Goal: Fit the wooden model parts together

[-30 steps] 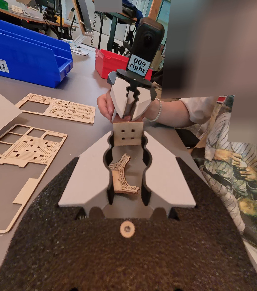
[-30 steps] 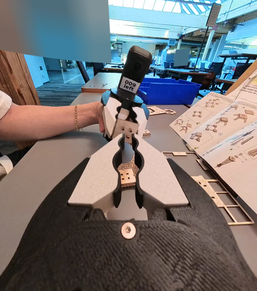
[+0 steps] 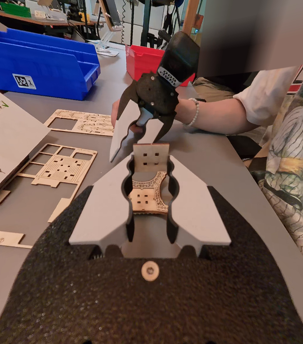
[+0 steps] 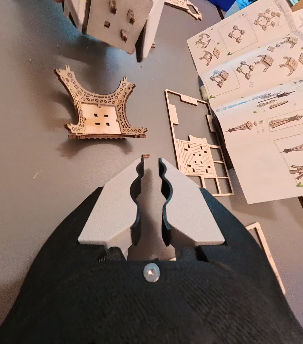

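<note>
The left gripper (image 3: 151, 160) held a small square wooden plate (image 3: 151, 156) with four little slots, its jaws closed on the plate's two side edges near the tips, so the plate stood upright above the grey worktop (image 3: 193, 149). Below and beyond it, the arched lattice base (image 4: 100, 109) of the wooden model lay on the worktop on its own, legs pointing away from the right gripper's camera, with a slotted square panel already set inside it.

The right gripper (image 4: 151, 160) hung over the worktop, angled downward, near the lattice base but not touching it. Its jaws stood a little apart and held no model part; a tiny brown scrap (image 4: 145, 156) showed at the tip of one finger, though I could not tell whether it was stuck there or lying on the worktop.

To one side lay a punched-out wooden sheet (image 4: 197, 141) with a grid panel still in it, and next to that an open instruction booklet (image 4: 269, 104). Another part sheet (image 3: 81, 122) lay farther back, in front of a blue bin (image 3: 35, 65) and a red bin (image 3: 143, 61).
</note>
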Tool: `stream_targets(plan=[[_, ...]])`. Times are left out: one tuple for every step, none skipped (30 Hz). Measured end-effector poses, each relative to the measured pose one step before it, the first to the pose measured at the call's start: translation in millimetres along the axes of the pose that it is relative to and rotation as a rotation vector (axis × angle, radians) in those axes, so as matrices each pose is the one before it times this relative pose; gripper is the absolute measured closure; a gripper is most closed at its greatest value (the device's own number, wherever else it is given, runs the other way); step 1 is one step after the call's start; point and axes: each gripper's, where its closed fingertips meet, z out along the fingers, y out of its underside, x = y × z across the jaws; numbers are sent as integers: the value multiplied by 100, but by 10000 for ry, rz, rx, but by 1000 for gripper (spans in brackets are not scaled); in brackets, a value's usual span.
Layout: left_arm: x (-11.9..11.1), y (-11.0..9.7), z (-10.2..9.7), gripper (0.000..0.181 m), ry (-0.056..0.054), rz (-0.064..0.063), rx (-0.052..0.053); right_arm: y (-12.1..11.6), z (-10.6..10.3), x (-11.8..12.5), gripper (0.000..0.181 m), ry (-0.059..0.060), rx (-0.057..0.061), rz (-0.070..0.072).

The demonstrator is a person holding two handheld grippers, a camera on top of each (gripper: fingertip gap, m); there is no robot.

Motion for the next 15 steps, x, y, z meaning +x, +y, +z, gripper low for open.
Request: stream_targets(plan=[[-120, -176, -111, 149, -55, -6, 137, 27, 133, -100, 167, -93, -70, -52], [-188, -158, -96, 149, -78, -19, 137, 100, -36, -49, 166, -30, -176, -116], [-263, -117, -78, 149, -149, -30, 86, -197, -290, 6, 164, 38, -45, -177], [-245, -53, -68, 149, -179, 23, -12, -612, -488, 199, 164, 146, 176, -96], [-103, -83, -66, 150, -141, 146, -16, -859, -563, 373, 164, 197, 330, 56], [-53, -170, -61, 149, -138, 231, 44, -957, -555, 332, 163, 126, 434, 146], [-76, -165, -21, 150, -151, 215, 51, -918, -494, 378, 163, 179, 484, 127], [-71, -99, 26, 150, -109, 126, 4, -806, -385, 394, 165, 228, 507, 59], [15, -55, 53, 150, -24, 29, -1, -585, -255, 268, 166, 176, 447, 28], [46, -119, 52, 150, 15, -16, 47, -353, -152, 104, 167, 89, 331, -13], [29, -208, 49, 149, -5, -4, 102, -237, -113, 75, 167, 92, 247, -61], [86, -253, 13, 149, 3, 26, 106, -248, -91, 127, 167, 142, 208, -106], [69, -209, -31, 150, -25, 49, 63, -340, -83, 124, 167, 133, 214, -96], [-3, -126, -65, 150, -82, 62, 19, -473, -67, 84, 166, 90, 269, 10], [-11, -41, -91, 150, -93, 92, -21, -571, -51, 58, 166, 61, 310, 139]])
